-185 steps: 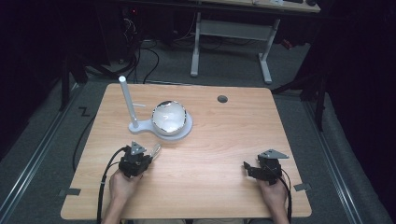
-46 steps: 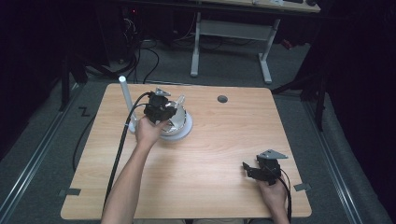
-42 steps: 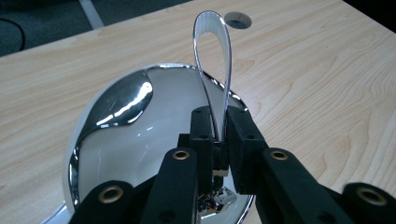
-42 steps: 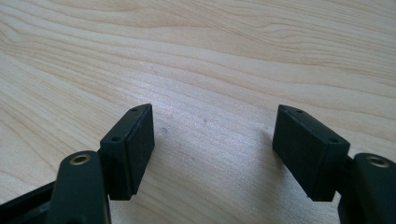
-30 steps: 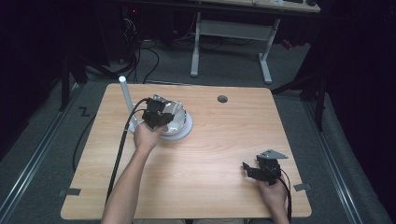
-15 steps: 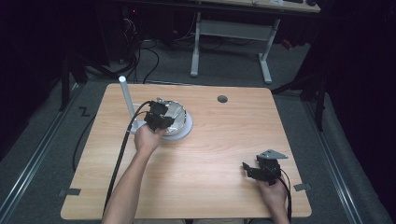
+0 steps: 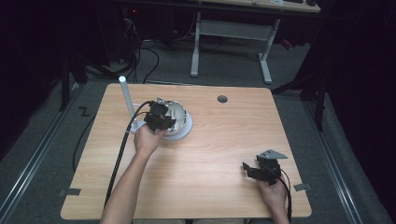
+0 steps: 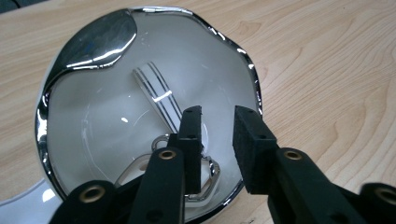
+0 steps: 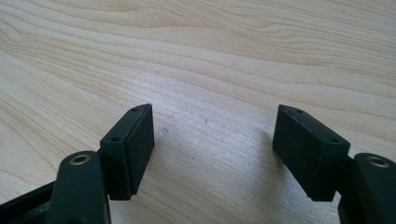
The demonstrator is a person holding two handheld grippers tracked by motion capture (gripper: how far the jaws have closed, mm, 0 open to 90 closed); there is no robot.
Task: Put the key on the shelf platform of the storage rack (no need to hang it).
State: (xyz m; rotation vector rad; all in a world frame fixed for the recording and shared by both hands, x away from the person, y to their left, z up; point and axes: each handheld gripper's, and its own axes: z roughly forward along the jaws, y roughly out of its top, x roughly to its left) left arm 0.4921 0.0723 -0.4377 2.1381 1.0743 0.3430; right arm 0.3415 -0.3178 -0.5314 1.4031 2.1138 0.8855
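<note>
So the left gripper (image 8: 217,135) is sitting right over the near edge of the shiny metal bowl (image 8: 93,107), and its fingers (image 8: 254,149) have just been opening up. There's now a clear gap between the two pads and nothing pinched in it, so I'd call that released. One finger sits inside the bowl, just over the rim, and the other is outside it above the wood, so the rim (image 8: 250,74) runs roughly between them without either pad pressing on it. Just past the inner finger, lying in the bowl, is a striped silver utensil handle (image 8: 159,93) that slants away from the fingertips toward the far wall. Right under that same finger there's a small bent metal piece at the bottom of the bowl, half hidden, so I can't tell exactly what it is. In the high view the left gripper (image 7: 159,116) hovers over the near-left side of the bowl, which rests on a white round base (image 7: 184,133), with a white upright post (image 7: 125,98) just beside it on the gripper's outer side. The right gripper (image 7: 261,169) is well apart from all that, down near the person's corner of the bench (image 7: 219,154). Its fingers (image 9: 130,149) are spread wide — nothing between them but bare wood grain, so released too, and they sit low over the bench top.
</note>
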